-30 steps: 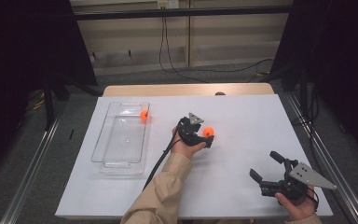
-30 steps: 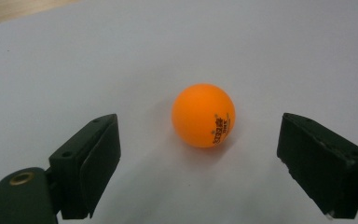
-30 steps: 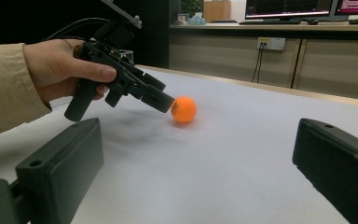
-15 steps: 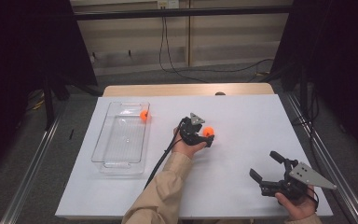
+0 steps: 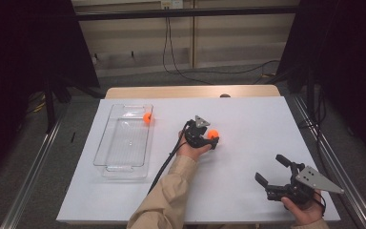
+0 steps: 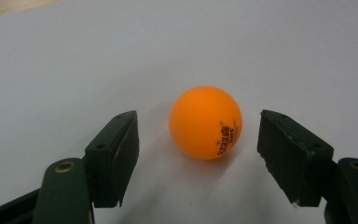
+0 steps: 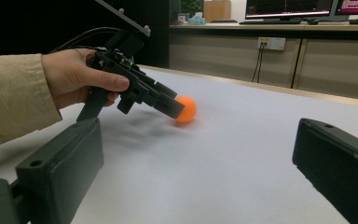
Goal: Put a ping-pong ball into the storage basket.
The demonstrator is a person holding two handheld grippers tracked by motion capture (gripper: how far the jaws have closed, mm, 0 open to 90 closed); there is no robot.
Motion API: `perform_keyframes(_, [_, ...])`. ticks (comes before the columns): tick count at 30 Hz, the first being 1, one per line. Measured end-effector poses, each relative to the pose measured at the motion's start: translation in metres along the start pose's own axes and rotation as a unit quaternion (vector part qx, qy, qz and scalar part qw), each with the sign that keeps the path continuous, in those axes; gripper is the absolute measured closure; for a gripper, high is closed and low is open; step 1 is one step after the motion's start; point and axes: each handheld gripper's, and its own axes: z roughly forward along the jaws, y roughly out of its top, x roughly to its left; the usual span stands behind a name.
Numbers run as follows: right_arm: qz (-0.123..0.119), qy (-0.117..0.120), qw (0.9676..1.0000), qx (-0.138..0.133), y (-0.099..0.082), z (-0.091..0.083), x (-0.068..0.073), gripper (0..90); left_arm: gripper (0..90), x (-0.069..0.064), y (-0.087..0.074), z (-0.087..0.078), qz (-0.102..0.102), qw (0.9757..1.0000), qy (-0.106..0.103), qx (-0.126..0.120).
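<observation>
I'm closing my left gripper [image 6: 193,154] around the orange ping-pong ball [image 6: 205,122], pads not yet touching; next, clamp gently. Right gripper [image 5: 279,174] idles, released.

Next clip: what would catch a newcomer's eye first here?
The orange ball at mid-table, sitting between the left tongs, whose jaws have just been closing but do not yet touch it. A second orange ball lies in the far right corner of the clear tray on the left. The right tongs wait open near the table's front right corner.
</observation>
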Motion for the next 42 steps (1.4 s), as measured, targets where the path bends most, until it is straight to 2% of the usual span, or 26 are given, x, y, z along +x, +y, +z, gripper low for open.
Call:
perform_keyframes(1, [0.000,0.000,1.0000,0.000,0.000,0.000,0.000,1.3,30.5,0.000,0.000,0.000,-0.001,1.0000,0.004,0.001])
perform_keyframes(3, [0.000,0.000,1.0000,0.000,0.000,0.000,0.000,1.3,31.8,0.000,0.000,0.003,-0.002,1.0000,0.000,-0.005])
perform_keyframes(5, [0.000,0.000,1.0000,0.000,0.000,0.000,0.000,1.4,32.5,0.000,0.001,0.003,0.001,1.0000,-0.004,0.002])
perform_keyframes(6, [0.000,0.000,1.0000,0.000,0.000,0.000,0.000,1.4,32.7,-0.001,0.001,0.005,-0.004,1.0000,-0.007,-0.003])
perform_keyframes(8, [0.000,-0.001,1.0000,0.000,0.000,0.000,0.000,1.4,33.5,-0.001,0.001,0.006,0.006,1.0000,-0.003,0.000])
perform_keyframes(13, [0.004,-0.006,1.0000,-0.002,0.000,0.000,0.000,1.4,37.6,-0.001,0.001,0.009,0.009,0.9999,-0.006,0.008])
perform_keyframes(14, [0.004,-0.006,1.0000,-0.002,0.000,0.000,0.000,1.4,37.6,-0.001,0.001,0.011,0.004,1.0000,-0.008,0.001])
perform_keyframes(20, [0.001,-0.004,1.0000,-0.002,0.000,0.000,0.000,1.4,42.9,0.000,0.002,0.012,0.008,0.9999,-0.006,0.012])
perform_keyframes(23, [0.002,-0.003,1.0000,-0.001,0.000,0.000,0.000,1.4,44.8,0.000,0.002,0.013,0.001,0.9998,-0.020,0.002])
perform_keyframes(29, [0.003,-0.003,1.0000,-0.003,0.000,-0.001,-0.001,1.4,50.7,-0.001,0.002,0.015,0.002,0.9998,-0.019,0.004])
perform_keyframes(31, [0.002,-0.004,1.0000,-0.003,0.000,-0.001,-0.001,1.4,50.9,0.000,0.002,0.015,-0.001,0.9996,-0.028,0.003])
perform_keyframes(32, [0.003,-0.004,1.0000,-0.003,0.000,-0.001,-0.001,1.4,51.0,-0.001,0.002,0.015,-0.011,0.9997,-0.021,0.002])
perform_keyframes(33, [0.002,-0.004,1.0000,-0.003,0.000,-0.001,-0.001,1.4,51.0,-0.001,0.003,0.014,-0.011,0.9997,-0.019,0.008])
perform_keyframes(34, [0.003,-0.004,1.0000,-0.003,0.000,-0.001,-0.001,1.4,51.0,0.000,0.003,0.013,0.000,0.9997,-0.020,0.015])
perform_keyframes(42, [0.002,-0.003,1.0000,-0.002,0.000,-0.001,0.000,1.4,51.1,-0.002,0.004,0.009,-0.005,0.9992,-0.036,0.014])
